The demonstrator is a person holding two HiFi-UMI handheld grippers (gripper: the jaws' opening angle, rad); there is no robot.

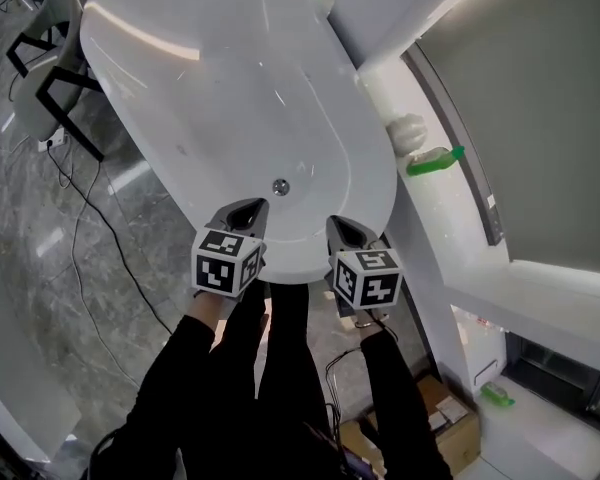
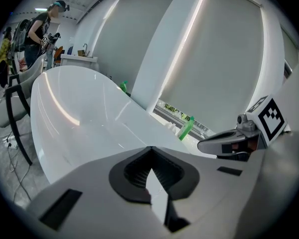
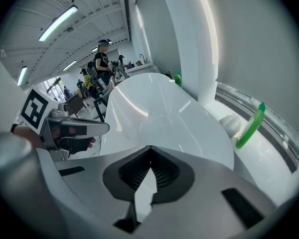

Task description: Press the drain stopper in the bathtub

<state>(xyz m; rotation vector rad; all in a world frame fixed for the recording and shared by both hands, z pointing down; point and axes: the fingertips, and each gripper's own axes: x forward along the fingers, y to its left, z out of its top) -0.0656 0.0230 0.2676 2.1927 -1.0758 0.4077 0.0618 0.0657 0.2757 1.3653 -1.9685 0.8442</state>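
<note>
Drain stopper (image 1: 280,187) is a small round silver dot on the bottom of the bathtub (image 1: 220,78). It lies just ahead of the two claws and lower down, between them. It looks a bit nearer to the left gripper (image 1: 244,212) than to the right gripper (image 1: 346,230).

The grey shiny floor (image 1: 40,238) spreads all around. The tub is big, white and egg-shaped. Its long way runs straight off from the person, and the stopper sits near the close end. A white ledge (image 1: 425,218) runs along the tub's right side.

Both claws hang over the close rim. Each has its two jaws pressed together, with nothing in them.

A green bottle (image 1: 432,160) lies on the ledge.
</note>
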